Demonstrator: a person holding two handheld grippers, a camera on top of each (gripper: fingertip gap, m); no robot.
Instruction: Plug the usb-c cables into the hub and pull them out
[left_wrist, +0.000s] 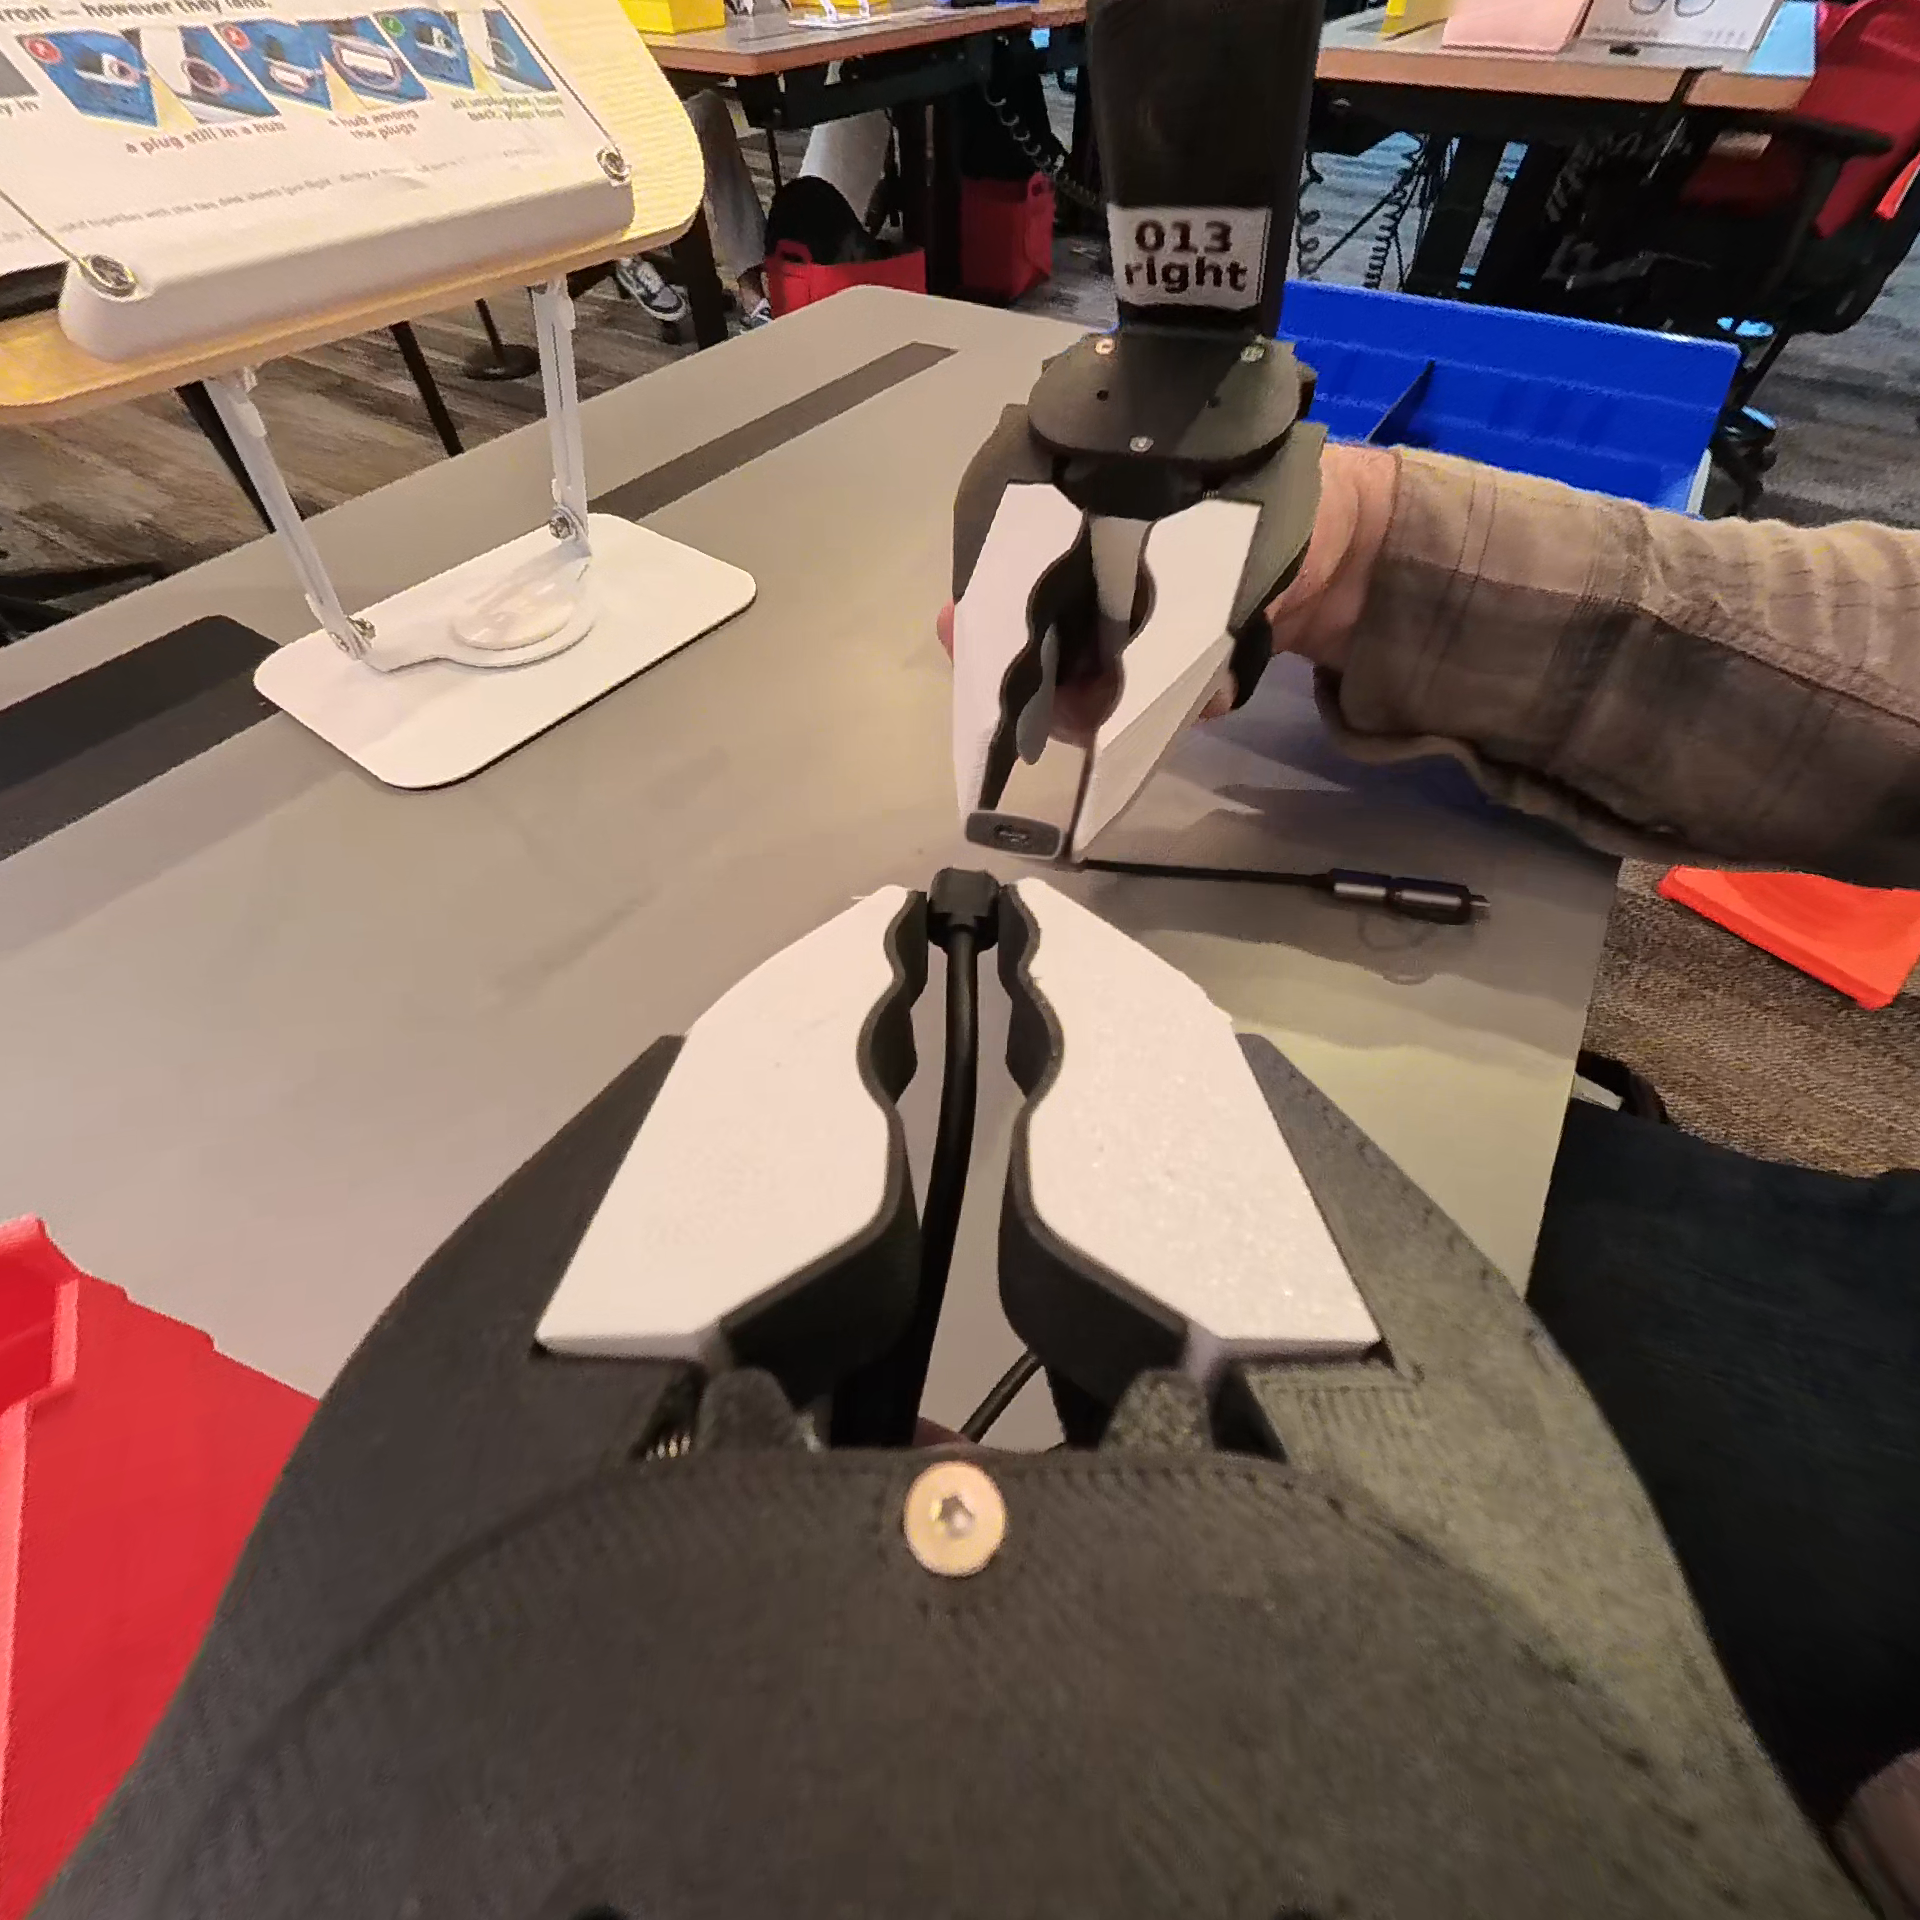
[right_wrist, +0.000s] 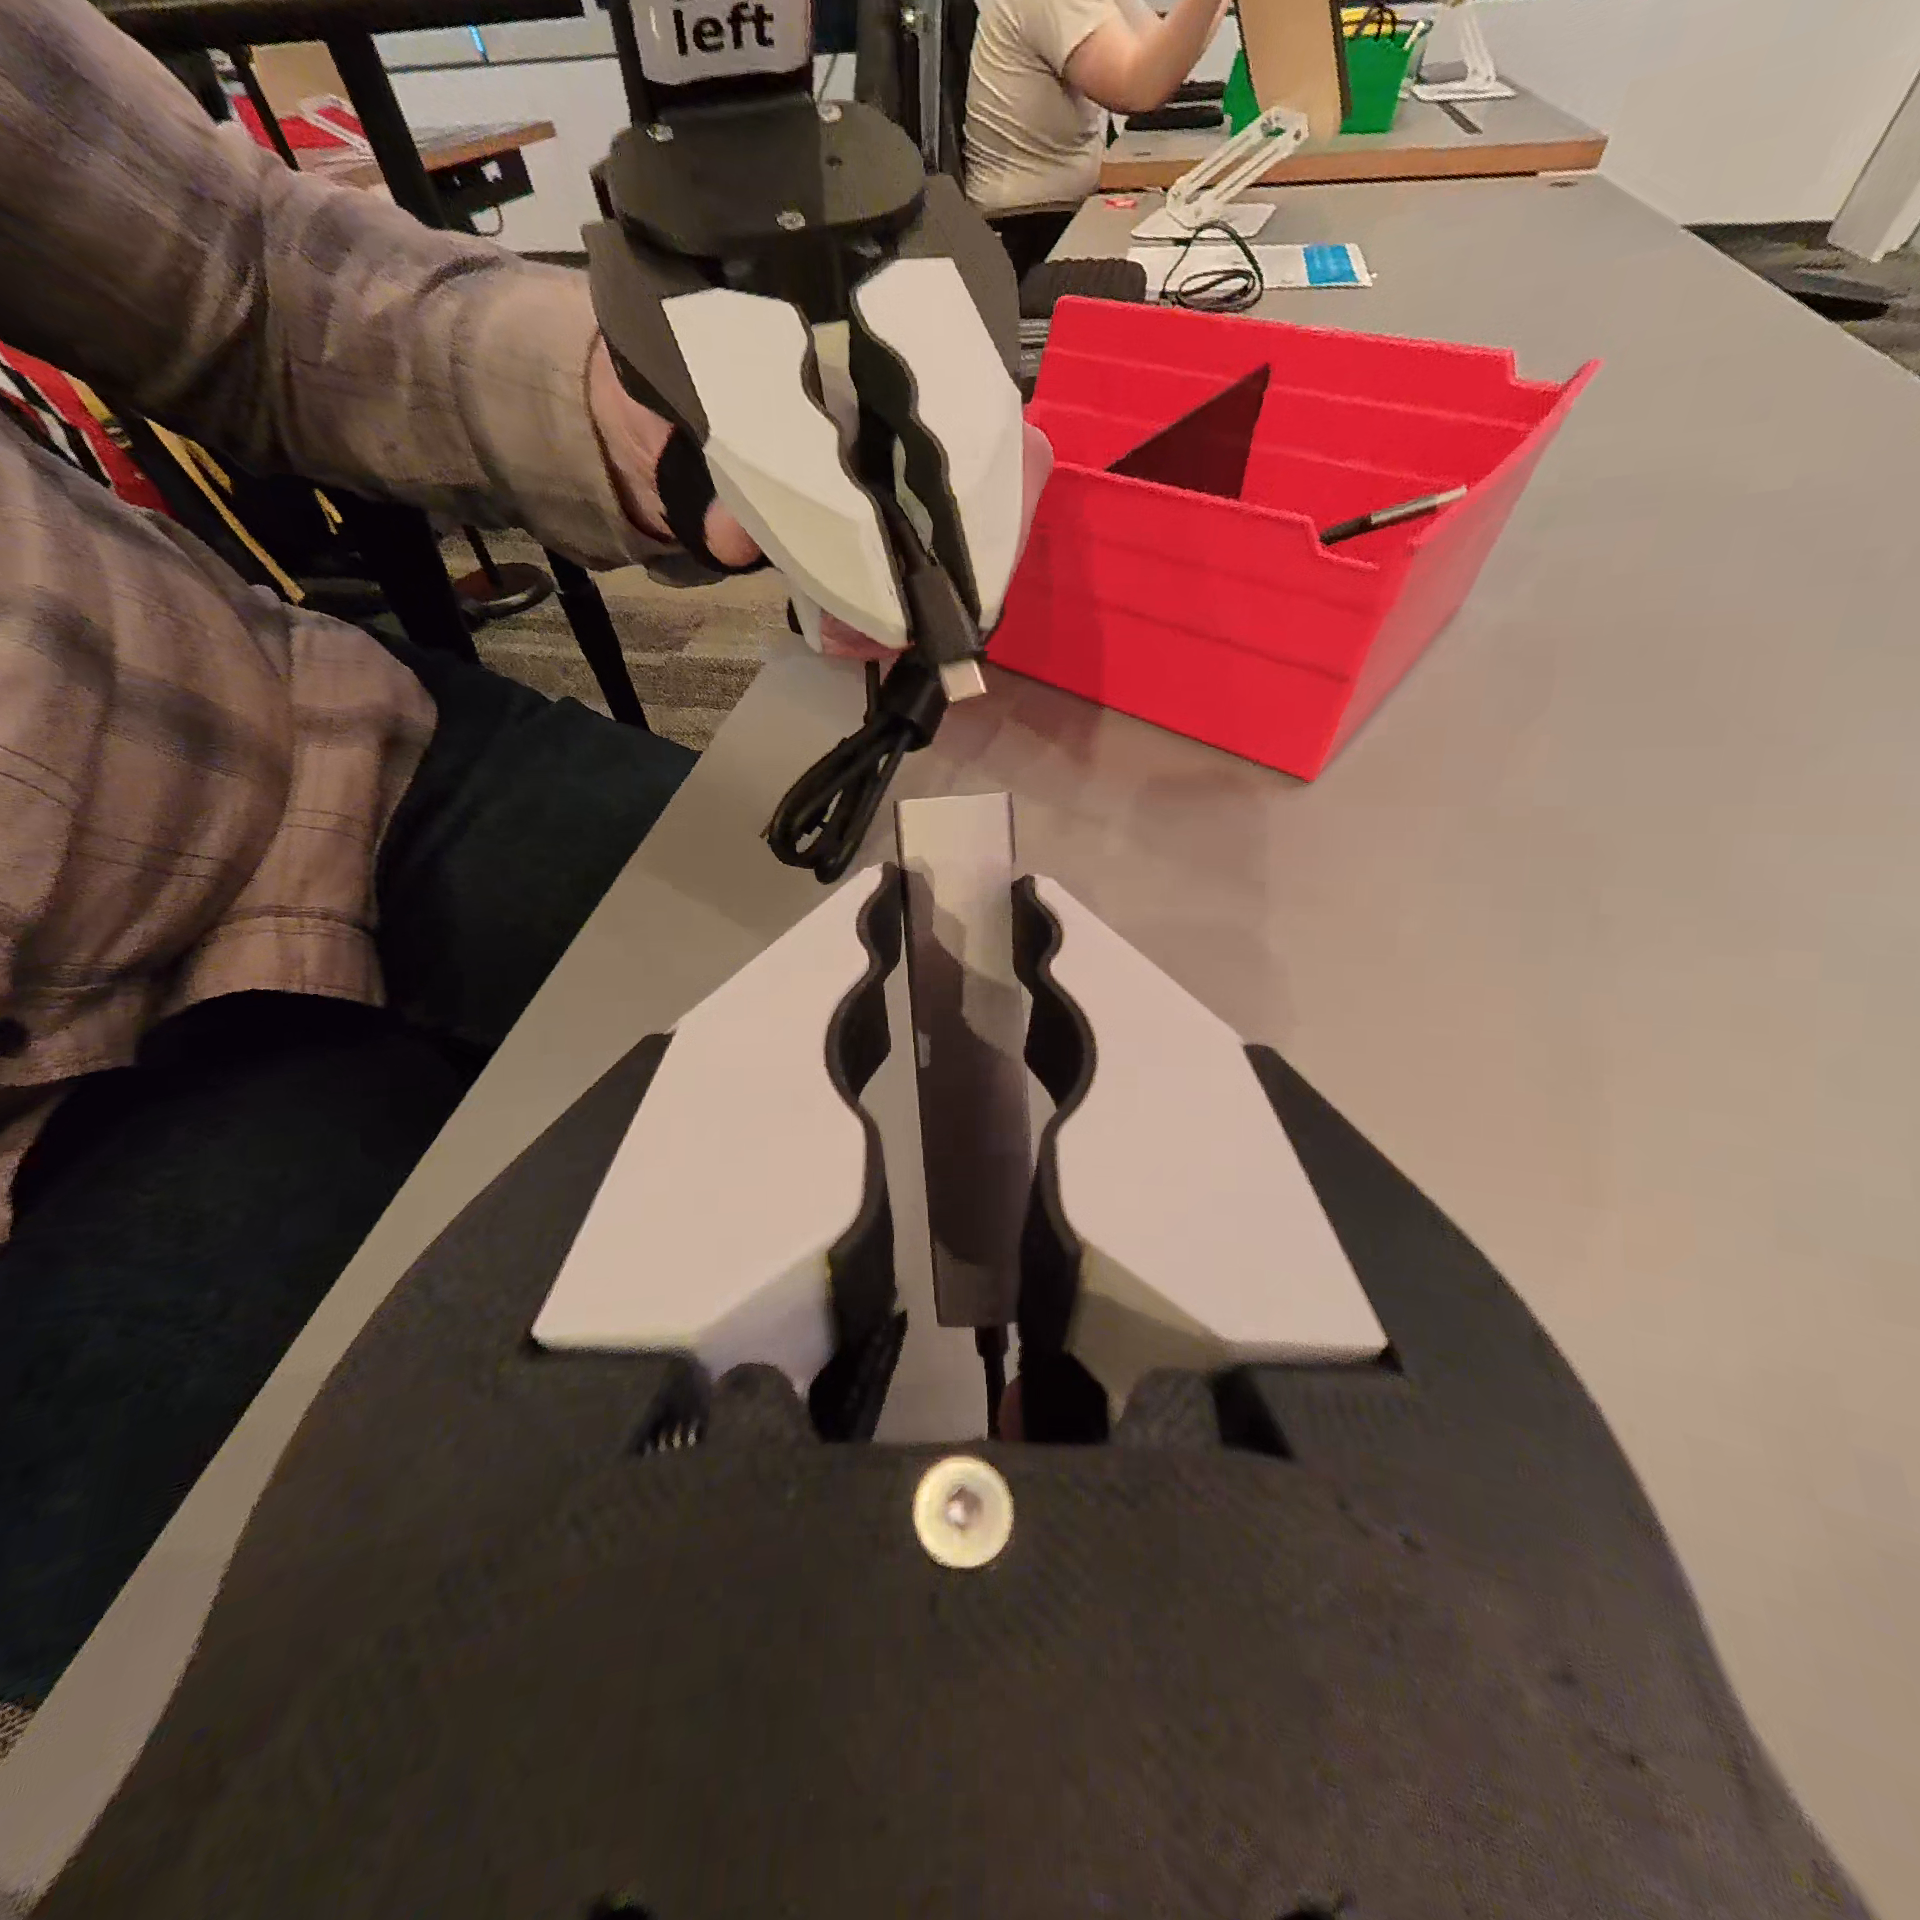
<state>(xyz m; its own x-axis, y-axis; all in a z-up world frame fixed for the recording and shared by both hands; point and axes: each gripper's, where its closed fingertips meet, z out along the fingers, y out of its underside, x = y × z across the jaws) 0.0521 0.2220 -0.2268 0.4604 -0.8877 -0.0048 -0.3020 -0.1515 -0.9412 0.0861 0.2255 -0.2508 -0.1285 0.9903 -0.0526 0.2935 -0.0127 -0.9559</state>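
Observation:
My left gripper (left_wrist: 964, 896) is shut on a black usb-c cable (left_wrist: 951, 1091) just behind its plug (left_wrist: 963, 891), which pokes out between the fingertips. It also shows in the right wrist view (right_wrist: 940, 623), with the plug (right_wrist: 961, 677) bare and the cable coiled below it (right_wrist: 831, 800). My right gripper (right_wrist: 954, 888) is shut on a slim grey hub (right_wrist: 961, 1039), held edge up. In the left wrist view the right gripper (left_wrist: 1023, 831) holds the hub's port end (left_wrist: 1013, 834) a short gap ahead of the plug, apart from it. The hub's own lead and connector (left_wrist: 1392, 891) lie on the table.
A red bin (right_wrist: 1278, 623) holding a pen stands on the grey table (right_wrist: 1558, 935) beyond the left gripper; its corner shows in the left wrist view (left_wrist: 94, 1455). A blue bin (left_wrist: 1538, 395) sits behind the right gripper. A white stand with an instruction sheet (left_wrist: 499, 634) is at the far left. The grippers' ends are close to 5 centimetres from one another.

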